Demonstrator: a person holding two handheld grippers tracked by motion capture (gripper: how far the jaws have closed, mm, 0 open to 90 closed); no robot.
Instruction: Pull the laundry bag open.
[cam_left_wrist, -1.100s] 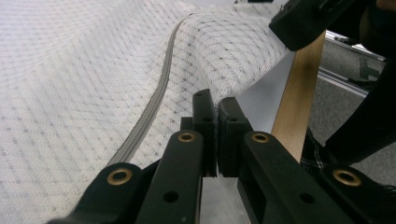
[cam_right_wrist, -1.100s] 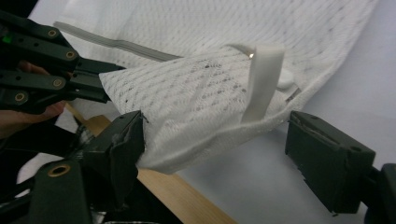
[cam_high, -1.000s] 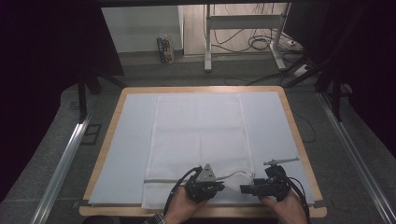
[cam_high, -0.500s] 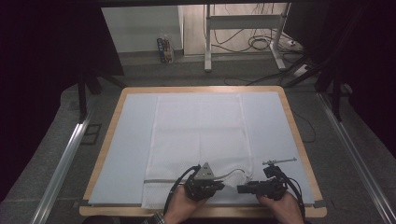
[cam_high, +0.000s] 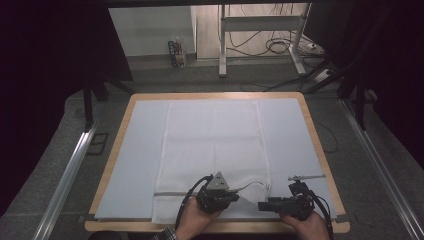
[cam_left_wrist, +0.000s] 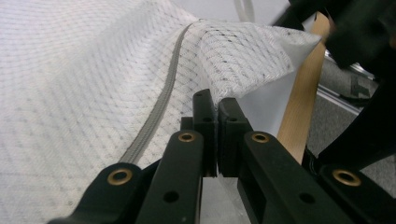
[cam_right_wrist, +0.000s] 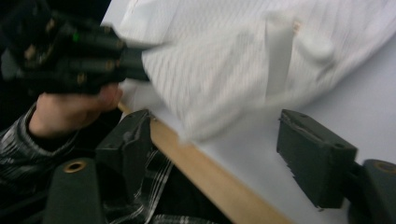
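A white mesh laundry bag (cam_high: 215, 140) lies flat on a pale mat (cam_high: 290, 130), its grey zipper (cam_left_wrist: 161, 112) running near the front end. My left gripper (cam_high: 234, 196) is shut on the bag's front right corner and holds it lifted; in the left gripper view the jaws (cam_left_wrist: 217, 105) pinch the mesh edge. My right gripper (cam_high: 261, 205) lies low at the front edge, pointing at the left one. Its jaws (cam_right_wrist: 217, 123) stand wide and have just been opening. The raised bag corner (cam_right_wrist: 243, 70) hangs ahead of the gap, touching no pad.
The table's wooden rim (cam_high: 320, 145) frames the mat. A thin metal rod (cam_high: 306, 177) lies just behind the right gripper. Metal rails (cam_high: 70, 175) run along the floor on both sides. Desk legs and cables (cam_high: 270, 45) stand beyond the far edge.
The left gripper keeps its hold on the bag corner and has not moved. The right gripper has shifted only slightly near the front edge.
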